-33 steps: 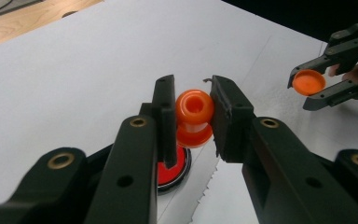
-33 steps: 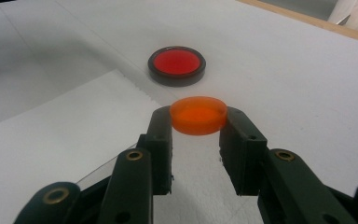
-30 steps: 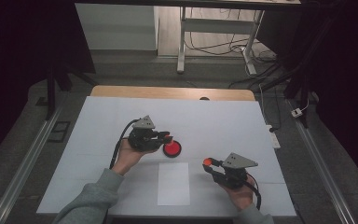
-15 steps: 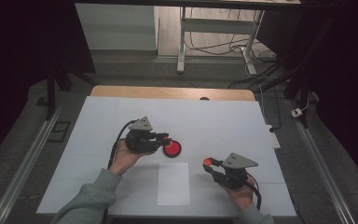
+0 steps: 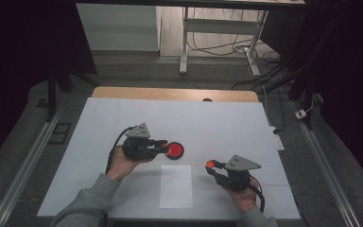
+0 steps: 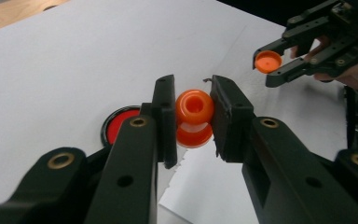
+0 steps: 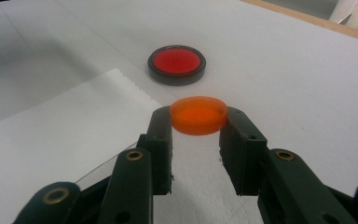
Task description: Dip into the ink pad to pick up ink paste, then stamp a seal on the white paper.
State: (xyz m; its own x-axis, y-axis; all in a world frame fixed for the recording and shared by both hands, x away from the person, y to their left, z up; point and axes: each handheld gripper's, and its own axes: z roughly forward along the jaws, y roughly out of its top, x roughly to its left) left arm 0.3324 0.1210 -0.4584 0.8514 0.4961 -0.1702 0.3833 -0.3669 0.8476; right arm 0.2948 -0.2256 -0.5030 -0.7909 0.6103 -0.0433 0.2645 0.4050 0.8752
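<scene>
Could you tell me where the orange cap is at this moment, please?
The orange cap is clamped in the right gripper, above the table right of the white paper sheet, with the red disc lying beyond it.

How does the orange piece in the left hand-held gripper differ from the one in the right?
The orange spool-shaped piece is tall and waisted with a hole at its end; the orange cap is a flat, shallow disc. The left hand-held gripper clamps the spool mid-jaw; the right hand-held gripper pinches the cap at its very fingertips. Both are translucent orange plastic, held above the table.
</scene>
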